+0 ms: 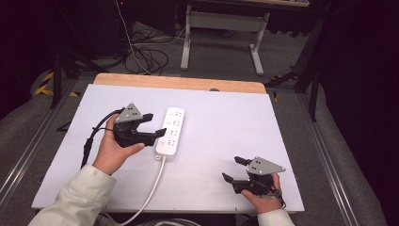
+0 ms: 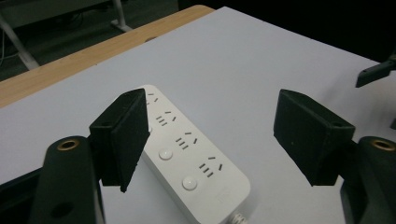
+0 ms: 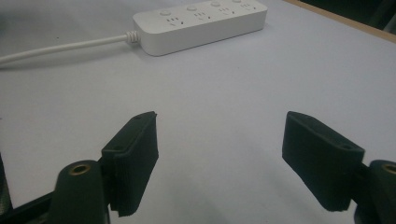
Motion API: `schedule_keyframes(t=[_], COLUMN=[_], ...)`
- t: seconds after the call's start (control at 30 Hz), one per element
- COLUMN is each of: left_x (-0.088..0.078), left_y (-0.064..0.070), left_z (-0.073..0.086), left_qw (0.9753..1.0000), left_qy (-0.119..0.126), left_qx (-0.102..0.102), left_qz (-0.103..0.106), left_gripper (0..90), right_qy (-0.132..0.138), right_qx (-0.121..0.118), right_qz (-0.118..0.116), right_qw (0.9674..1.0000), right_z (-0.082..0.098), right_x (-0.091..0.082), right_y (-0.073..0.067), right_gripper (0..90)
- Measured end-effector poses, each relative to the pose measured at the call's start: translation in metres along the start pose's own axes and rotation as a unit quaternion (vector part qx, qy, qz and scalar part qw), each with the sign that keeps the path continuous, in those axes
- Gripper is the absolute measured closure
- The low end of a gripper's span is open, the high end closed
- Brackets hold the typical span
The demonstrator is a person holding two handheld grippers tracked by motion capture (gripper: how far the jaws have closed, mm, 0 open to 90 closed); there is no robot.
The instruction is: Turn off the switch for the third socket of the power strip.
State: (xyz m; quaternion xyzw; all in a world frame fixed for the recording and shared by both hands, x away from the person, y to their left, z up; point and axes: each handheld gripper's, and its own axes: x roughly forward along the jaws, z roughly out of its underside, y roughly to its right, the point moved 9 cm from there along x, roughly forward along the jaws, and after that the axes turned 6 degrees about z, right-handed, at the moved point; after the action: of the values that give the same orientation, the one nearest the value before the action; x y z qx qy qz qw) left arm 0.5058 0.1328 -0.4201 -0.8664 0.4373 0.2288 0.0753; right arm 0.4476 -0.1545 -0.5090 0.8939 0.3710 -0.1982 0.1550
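Right gripper (image 1: pixel 236 169) open, left gripper (image 1: pixel 155 123) at power strip (image 1: pixel 171 131)

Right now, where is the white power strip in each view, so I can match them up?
High view: power strip left of centre, beside the left gripper.
Left gripper view: power strip low centre, partly behind the left-hand jaw.
Right gripper view: power strip top centre.
Shared landmark: its white cord.

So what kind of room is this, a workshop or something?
Probably a lab or recording workspace: a white work table holding a power strip, loose cables on the carpeted floor, and a person holding handheld grippers.
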Motion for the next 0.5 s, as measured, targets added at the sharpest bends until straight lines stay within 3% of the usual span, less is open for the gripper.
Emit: schedule_keyframes(t=[0.27, 0.5], left_x=[-0.028, -0.050], left_y=[0.009, 0.007], left_z=[0.014, 0.032], left_qw=[0.9999, 0.9999], left_qy=[0.010, 0.010], left_qx=[0.000, 0.003], left_qz=[0.010, -0.003], left_gripper=[23.1, 21.8], right_qy=[0.001, 0.001], right_qx=[-0.001, 0.001], right_qz=[0.001, 0.000], right_qw=[1.0000, 1.0000], right_z=[0.000, -0.001], right_x=[0.000, 0.000], right_y=[-0.001, -0.001], right_gripper=[27.0, 26.9])
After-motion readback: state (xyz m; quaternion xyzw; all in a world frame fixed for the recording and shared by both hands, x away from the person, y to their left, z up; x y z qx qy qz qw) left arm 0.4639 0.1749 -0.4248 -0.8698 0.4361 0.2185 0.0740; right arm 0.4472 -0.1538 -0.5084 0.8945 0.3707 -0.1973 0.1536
